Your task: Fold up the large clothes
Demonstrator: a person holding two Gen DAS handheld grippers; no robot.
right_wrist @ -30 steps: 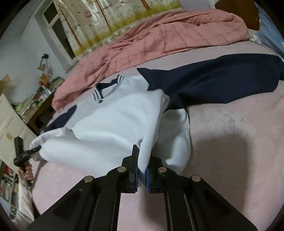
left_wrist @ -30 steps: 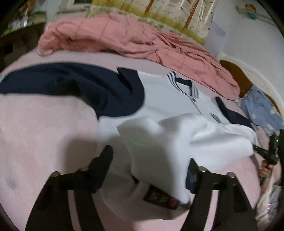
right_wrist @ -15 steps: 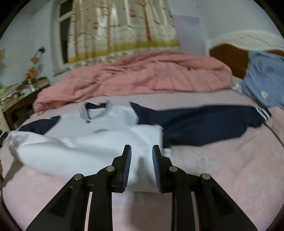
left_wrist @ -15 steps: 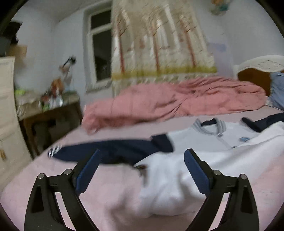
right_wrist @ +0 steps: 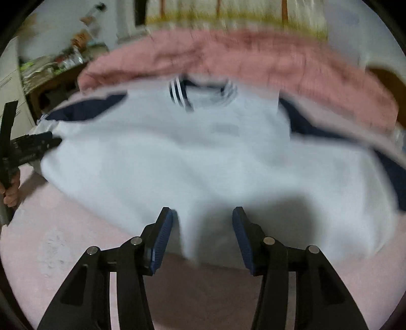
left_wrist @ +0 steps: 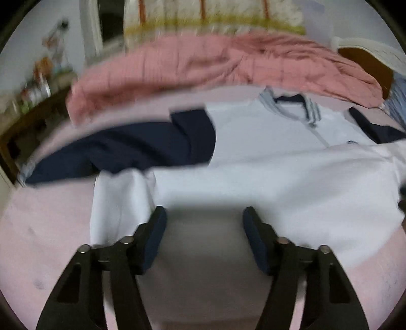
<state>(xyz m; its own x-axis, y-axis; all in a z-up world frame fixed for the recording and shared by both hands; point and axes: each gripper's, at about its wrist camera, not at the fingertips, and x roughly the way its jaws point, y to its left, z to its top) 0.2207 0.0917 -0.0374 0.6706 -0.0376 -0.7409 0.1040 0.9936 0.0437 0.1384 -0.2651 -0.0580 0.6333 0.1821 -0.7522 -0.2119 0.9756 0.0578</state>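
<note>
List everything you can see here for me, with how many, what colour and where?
Jacket: one, white with navy sleeves, spread on the bed, hem folded up.
Bed sheet: one, pale pink, under the jacket.
Quilt: one, salmon pink, heaped behind the jacket.
Curtain: one, cream and yellow, on the back wall.
Side table: one, brown, cluttered, far left.
Headboard: one, brown and white, far right.
Left gripper: black, blue pads, open, empty.
Right gripper: black, blue pads, open, empty.
</note>
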